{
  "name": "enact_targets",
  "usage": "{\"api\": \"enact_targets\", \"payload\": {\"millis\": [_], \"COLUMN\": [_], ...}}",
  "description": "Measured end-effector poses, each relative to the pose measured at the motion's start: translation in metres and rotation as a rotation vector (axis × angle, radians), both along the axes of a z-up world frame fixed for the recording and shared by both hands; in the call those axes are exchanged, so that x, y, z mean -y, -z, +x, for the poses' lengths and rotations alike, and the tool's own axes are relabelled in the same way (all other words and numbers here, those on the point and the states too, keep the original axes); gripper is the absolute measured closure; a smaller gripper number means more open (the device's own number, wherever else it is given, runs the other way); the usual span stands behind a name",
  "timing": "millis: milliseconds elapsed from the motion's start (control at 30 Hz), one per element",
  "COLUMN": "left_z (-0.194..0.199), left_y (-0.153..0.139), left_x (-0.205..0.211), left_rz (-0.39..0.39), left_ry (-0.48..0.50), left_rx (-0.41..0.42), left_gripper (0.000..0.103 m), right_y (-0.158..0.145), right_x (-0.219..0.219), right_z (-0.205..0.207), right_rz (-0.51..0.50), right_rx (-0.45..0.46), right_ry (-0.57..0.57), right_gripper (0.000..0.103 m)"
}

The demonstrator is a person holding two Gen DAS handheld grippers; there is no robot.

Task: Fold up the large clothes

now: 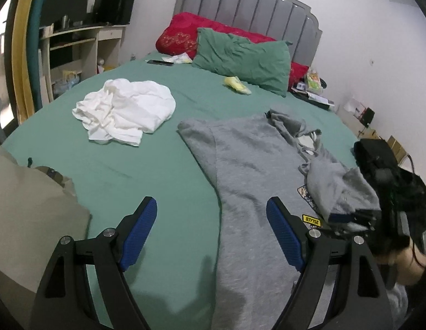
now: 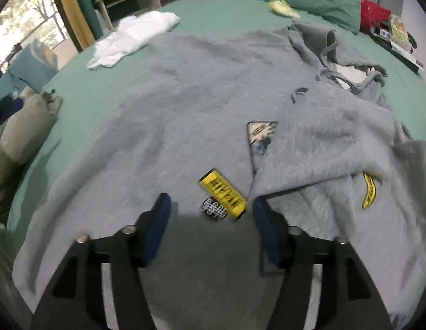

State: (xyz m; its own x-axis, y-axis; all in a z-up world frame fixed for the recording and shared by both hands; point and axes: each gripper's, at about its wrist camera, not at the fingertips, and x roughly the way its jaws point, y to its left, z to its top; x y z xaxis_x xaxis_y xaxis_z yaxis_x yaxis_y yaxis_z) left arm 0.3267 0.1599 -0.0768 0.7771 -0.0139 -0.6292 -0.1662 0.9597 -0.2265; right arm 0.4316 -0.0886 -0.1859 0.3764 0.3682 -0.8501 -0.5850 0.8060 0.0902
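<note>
Green bed (image 1: 147, 165) carries grey hoodie (image 2: 185, 104); right tongs (image 2: 210, 211) released, seemingly just above its yellow patch (image 2: 222, 194); left tongs (image 1: 211, 220) released over hoodie's left edge.

Grey hoodies (image 1: 251, 165): I count one, spread on the sheet.
White garments (image 1: 125, 111): I count one, crumpled.
Green pillows (image 1: 242, 57): I count one.
Red pillows (image 1: 180, 37): I count one at the headboard; a second red patch beside the green pillow may be another, I cannot tell.
Patches on the hoodie: I count four; yellow label (image 2: 222, 194), round black badge (image 2: 213, 209), triangular patch (image 2: 261, 134), yellow strip (image 2: 369, 191).
My grippers: two, left gripper (image 1: 211, 213), right gripper (image 2: 211, 211).
</note>
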Motion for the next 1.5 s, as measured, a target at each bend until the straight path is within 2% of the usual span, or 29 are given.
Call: {"api": "enact_targets", "payload": {"millis": [67, 100, 200, 233, 267, 300, 333, 367, 400, 433, 467, 533, 600, 733, 800, 867, 900, 933, 967, 1067, 1200, 1300, 1333, 1367, 1400, 1467, 1500], "left_z": [-0.002, -0.002, -0.002, -0.001, 0.000, 0.002, 0.003, 0.005, 0.006, 0.006, 0.006, 0.004, 0.002, -0.003, -0.008, -0.014, -0.017, -0.020, -0.022, -0.027, -0.028, -0.026, -0.025, -0.024, -0.023, -0.024, -0.024], "left_y": [-0.004, -0.006, -0.005, -0.005, -0.004, -0.003, -0.002, -0.002, -0.002, -0.002, -0.003, -0.005, -0.007, -0.011, -0.015, -0.018, -0.020, -0.022, -0.023, -0.025, -0.023, -0.018, -0.016, -0.013, -0.012, -0.012, -0.013], "left_x": [-0.008, -0.012, -0.021, -0.024, -0.026, -0.028, -0.030, -0.032, -0.034, -0.037, -0.041, -0.051, -0.065, -0.091, -0.103, -0.116, -0.123, -0.128, -0.132, -0.144, -0.164, -0.180, -0.185, -0.191, -0.193, -0.196, -0.195], "left_rz": [-0.002, -0.005, -0.022, -0.025, -0.030, -0.035, -0.037, -0.032, -0.029, -0.030, -0.031, -0.023, -0.028, -0.018, -0.007, -0.029, -0.048, -0.064, -0.073, -0.073, -0.109, -0.147, -0.165, -0.188, -0.198, -0.208, -0.212], "left_ry": [-0.009, -0.020, -0.033, -0.036, -0.038, -0.038, -0.039, -0.044, -0.047, -0.049, -0.056, -0.087, -0.123, -0.183, -0.211, -0.233, -0.245, -0.253, -0.260, -0.275, -0.314, -0.337, -0.344, -0.351, -0.355, -0.356, -0.358], "left_rx": [0.009, 0.011, 0.004, -0.003, -0.008, -0.015, -0.021, -0.032, -0.038, -0.036, -0.034, -0.033, -0.032, -0.035, -0.035, -0.021, -0.015, -0.008, -0.002, 0.009, 0.008, 0.006, 0.000, -0.004, -0.009, -0.010, -0.007], "left_gripper": [0.018, 0.018, 0.018, 0.018, 0.018, 0.018, 0.018, 0.018, 0.018, 0.018, 0.018, 0.018, 0.018, 0.018, 0.018, 0.018, 0.018, 0.018, 0.018, 0.018, 0.018, 0.018, 0.018, 0.018, 0.018, 0.018, 0.018], "right_y": [-0.012, -0.023, -0.046, -0.047, -0.040, -0.034, -0.013, 0.005, 0.012, 0.014, 0.010, -0.001, -0.015, -0.029, -0.048, -0.067, -0.076, -0.079, -0.075, -0.044, -0.021, 0.012, 0.015, 0.027, 0.023, 0.006, -0.013], "right_x": [0.015, 0.026, 0.060, 0.070, 0.090, 0.097, 0.111, 0.115, 0.117, 0.112, 0.102, 0.079, 0.034, -0.054, -0.095, -0.121, -0.135, -0.149, -0.167, -0.227, -0.298, -0.340, -0.339, -0.338, -0.331, -0.316, -0.307], "right_z": [-0.001, 0.002, 0.029, 0.046, 0.066, 0.079, 0.100, 0.112, 0.117, 0.119, 0.120, 0.116, 0.106, 0.096, 0.088, 0.083, 0.082, 0.084, 0.090, 0.119, 0.156, 0.186, 0.184, 0.194, 0.197, 0.196, 0.190], "right_rz": [0.039, 0.054, 0.078, 0.099, 0.143, 0.186, 0.292, 0.369, 0.406, 0.412, 0.395, 0.406, 0.406, 0.333, 0.186, 0.129, 0.131, 0.128, 0.108, 0.021, -0.073, -0.219, -0.245, -0.265, -0.273, -0.207, -0.174], "right_rx": [0.028, 0.079, 0.173, 0.178, 0.142, 0.096, -0.038, -0.131, -0.154, -0.130, -0.099, -0.085, -0.075, -0.165, -0.065, 0.080, 0.165, 0.224, 0.232, 0.144, 0.180, 0.146, 0.113, 0.051, 0.067, 0.034, 0.076], "right_ry": [0.014, 0.046, 0.223, 0.303, 0.415, 0.463, 0.517, 0.545, 0.563, 0.567, 0.548, 0.472, 0.307, 0.054, -0.023, -0.069, -0.093, -0.105, -0.109, -0.099, -0.101, -0.097, -0.101, -0.101, -0.072, -0.099, -0.129], "right_gripper": [0.040, 0.040, 0.037, 0.029, 0.025, 0.025, 0.025, 0.025, 0.028, 0.053, 0.081, 0.081, 0.081, 0.081, 0.070, 0.023, 0.019, 0.018, 0.018, 0.018, 0.018, 0.020, 0.051, 0.094, 0.095, 0.096, 0.096]}}
